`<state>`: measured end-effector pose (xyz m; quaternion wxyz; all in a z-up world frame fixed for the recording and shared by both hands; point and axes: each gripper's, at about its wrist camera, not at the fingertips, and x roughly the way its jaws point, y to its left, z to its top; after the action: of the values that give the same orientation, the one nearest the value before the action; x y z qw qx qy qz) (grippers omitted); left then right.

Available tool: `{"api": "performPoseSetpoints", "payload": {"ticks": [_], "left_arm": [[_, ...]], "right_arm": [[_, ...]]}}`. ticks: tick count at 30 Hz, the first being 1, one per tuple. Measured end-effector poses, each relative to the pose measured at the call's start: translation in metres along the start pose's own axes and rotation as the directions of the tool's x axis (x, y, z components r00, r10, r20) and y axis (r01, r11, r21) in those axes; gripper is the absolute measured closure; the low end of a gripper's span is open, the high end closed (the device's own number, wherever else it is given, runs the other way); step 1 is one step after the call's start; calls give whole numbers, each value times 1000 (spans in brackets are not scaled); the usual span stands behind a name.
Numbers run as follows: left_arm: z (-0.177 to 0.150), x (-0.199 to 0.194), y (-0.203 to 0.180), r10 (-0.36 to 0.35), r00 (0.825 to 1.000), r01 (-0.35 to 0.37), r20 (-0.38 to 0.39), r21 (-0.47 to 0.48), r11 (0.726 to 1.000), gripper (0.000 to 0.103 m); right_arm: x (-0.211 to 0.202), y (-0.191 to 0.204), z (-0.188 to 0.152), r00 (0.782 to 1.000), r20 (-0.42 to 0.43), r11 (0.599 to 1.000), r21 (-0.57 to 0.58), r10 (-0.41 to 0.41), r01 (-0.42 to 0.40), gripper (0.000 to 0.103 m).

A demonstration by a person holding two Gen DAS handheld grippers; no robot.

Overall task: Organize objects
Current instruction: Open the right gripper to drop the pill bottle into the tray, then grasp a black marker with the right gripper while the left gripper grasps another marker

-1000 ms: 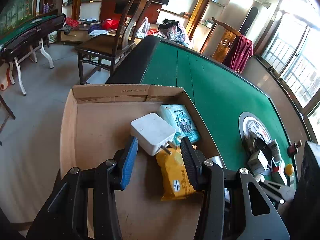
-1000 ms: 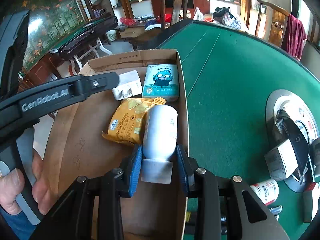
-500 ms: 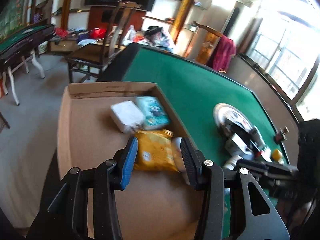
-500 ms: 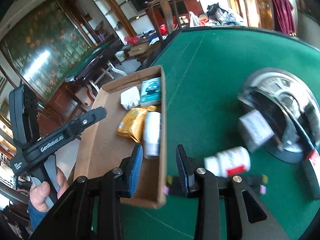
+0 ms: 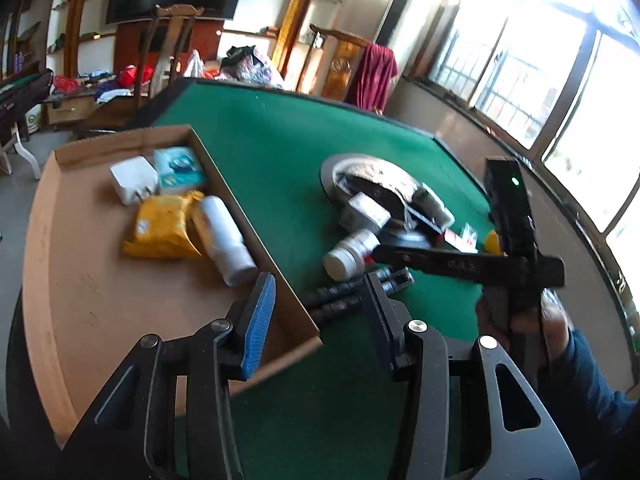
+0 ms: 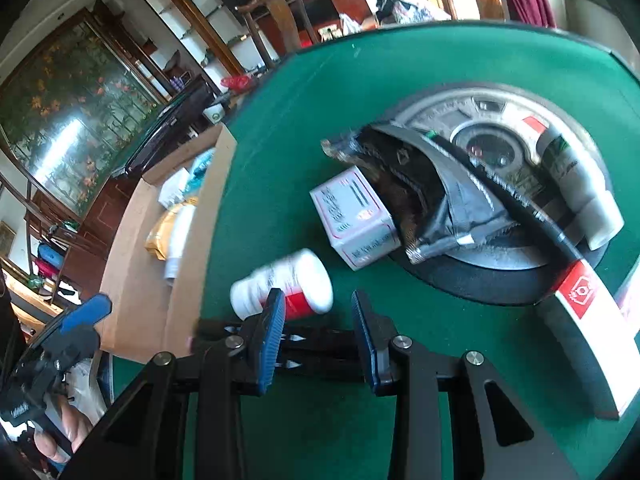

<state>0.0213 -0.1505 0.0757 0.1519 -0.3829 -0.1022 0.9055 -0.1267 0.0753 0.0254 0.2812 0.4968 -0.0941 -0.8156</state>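
A cardboard box (image 5: 72, 280) on the green table holds a white charger (image 5: 134, 178), a teal packet (image 5: 180, 166), a yellow pouch (image 5: 160, 224) and a white bottle (image 5: 224, 236). My left gripper (image 5: 316, 320) is open and empty above the box's near right corner. My right gripper (image 6: 318, 340) is open and empty just short of a white bottle with a red label (image 6: 286, 288), which lies on the felt and also shows in the left wrist view (image 5: 350, 254). A white carton (image 6: 354, 220) leans on the round centre plate (image 6: 500, 184).
On the plate lie a dark pouch (image 6: 432, 184), a black strap and a white tube (image 6: 580, 188). A red-and-white box (image 6: 592, 332) lies at the right. Black tripod legs (image 5: 348, 296) lie on the felt by the box. Chairs and shelves stand behind the table.
The right gripper let go of the white bottle in the box, opened and swung right over the felt to the red-label bottle. The left gripper pulled back and turned right.
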Motion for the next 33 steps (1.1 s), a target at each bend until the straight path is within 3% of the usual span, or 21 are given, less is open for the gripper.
{"api": "performPoseSetpoints", "payload": {"ticks": [3, 8, 11, 15, 19, 21, 25, 33], "left_arm": [[-7, 2, -7, 3, 1000, -3, -19, 14, 1000, 58], [-26, 0, -14, -19, 999, 20, -48, 25, 999, 58], [-33, 2, -18, -41, 997, 43, -61, 25, 999, 58], [-36, 7, -28, -47, 996, 50, -73, 36, 998, 58], [-40, 12, -34, -60, 993, 63, -103, 27, 998, 58], [-43, 14, -37, -58, 992, 61, -115, 28, 998, 58], [-45, 20, -42, -46, 990, 49, -135, 19, 999, 58], [-45, 43, -64, -21, 980, 19, -199, -12, 1000, 58]], "right_arm": [[2, 5, -8, 997, -69, 999, -32, 21, -23, 68], [-14, 35, -45, 979, -200, 979, -190, 35, -73, 68], [-20, 43, -56, 987, -159, 972, -232, -1, -36, 68], [-16, 44, -45, 991, -60, 964, -247, -122, 104, 70], [-4, 55, -38, 989, -51, 946, -303, -139, 118, 70], [7, 60, -37, 985, -52, 931, -338, -166, 140, 81], [11, 62, -39, 977, -8, 901, -389, -215, 195, 90], [-29, 25, -46, 983, 8, 939, -295, -184, 178, 90]]}}
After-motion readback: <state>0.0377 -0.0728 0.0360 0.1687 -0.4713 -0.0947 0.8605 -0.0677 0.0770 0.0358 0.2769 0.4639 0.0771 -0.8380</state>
